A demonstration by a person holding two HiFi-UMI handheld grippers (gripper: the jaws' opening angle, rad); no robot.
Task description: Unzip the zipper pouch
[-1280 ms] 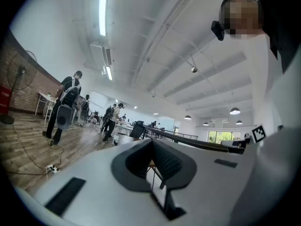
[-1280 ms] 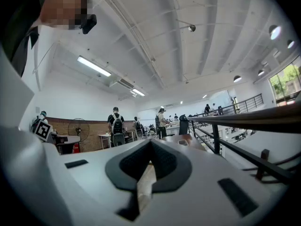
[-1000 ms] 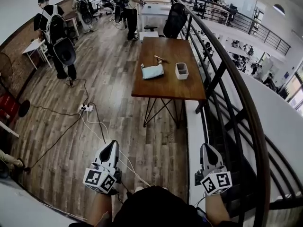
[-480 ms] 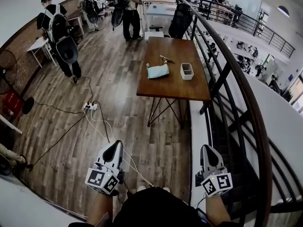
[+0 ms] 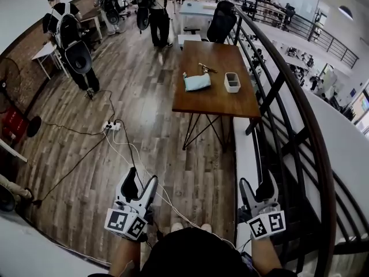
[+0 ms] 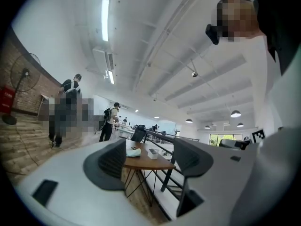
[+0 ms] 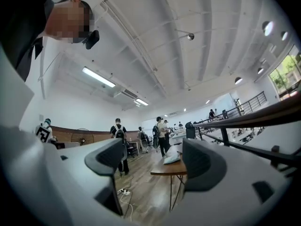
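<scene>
- On tabletop middle: blue zipper pouch, white bin just beside it.
- My left tool and right tool: both opening, empty, well apart from tabletop.

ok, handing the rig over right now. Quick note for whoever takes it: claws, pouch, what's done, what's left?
Left claw: opening, nothing in it, held low over the floor.
Right claw: opening, nothing in it, low beside the railing.
Pouch: light blue, lying on the wooden table ahead, left of a small white box. Well out of reach from here; zip too far off to make out.
Done: nothing on the pouch yet.
Left: walk up to the table, probably pin the pouch with one claw and pull the zip tab with the other.
</scene>
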